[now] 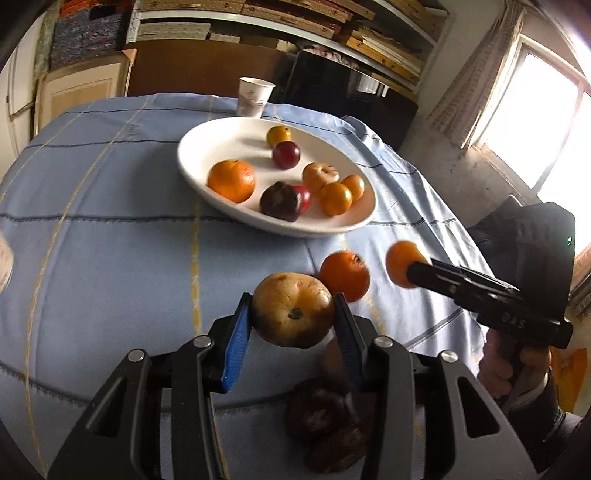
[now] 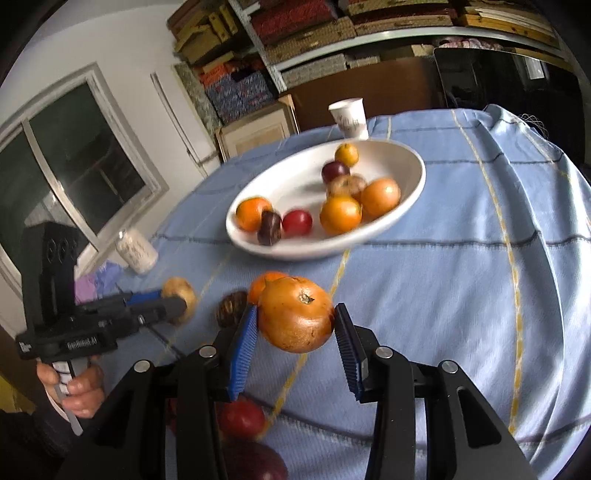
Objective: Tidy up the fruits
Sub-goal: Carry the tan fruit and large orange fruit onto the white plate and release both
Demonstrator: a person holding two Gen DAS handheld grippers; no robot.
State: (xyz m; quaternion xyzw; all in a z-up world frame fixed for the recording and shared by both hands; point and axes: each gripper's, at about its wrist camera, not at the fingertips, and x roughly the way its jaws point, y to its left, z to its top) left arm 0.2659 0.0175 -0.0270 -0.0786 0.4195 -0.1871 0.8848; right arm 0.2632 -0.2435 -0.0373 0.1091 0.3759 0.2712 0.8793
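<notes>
My left gripper (image 1: 293, 315) is shut on a brownish-yellow fruit (image 1: 293, 314) and holds it above the blue tablecloth. My right gripper (image 2: 295, 317) is shut on an orange fruit (image 2: 295, 314); in the left wrist view that gripper (image 1: 413, 271) holds the same orange (image 1: 400, 260) at the right. A white oval plate (image 1: 207, 147) beyond them holds several oranges and dark red fruits. A loose orange (image 1: 345, 275) lies on the cloth between the grippers. Dark purple fruits (image 1: 321, 413) lie below the left gripper. A red fruit (image 2: 242, 419) lies under the right gripper.
A paper cup (image 1: 255, 96) stands behind the plate. A second cup (image 2: 136, 251) lies near the table's left edge in the right wrist view. Shelves with stacked boxes (image 2: 295, 22) fill the back wall. A window (image 1: 546, 110) is to the right.
</notes>
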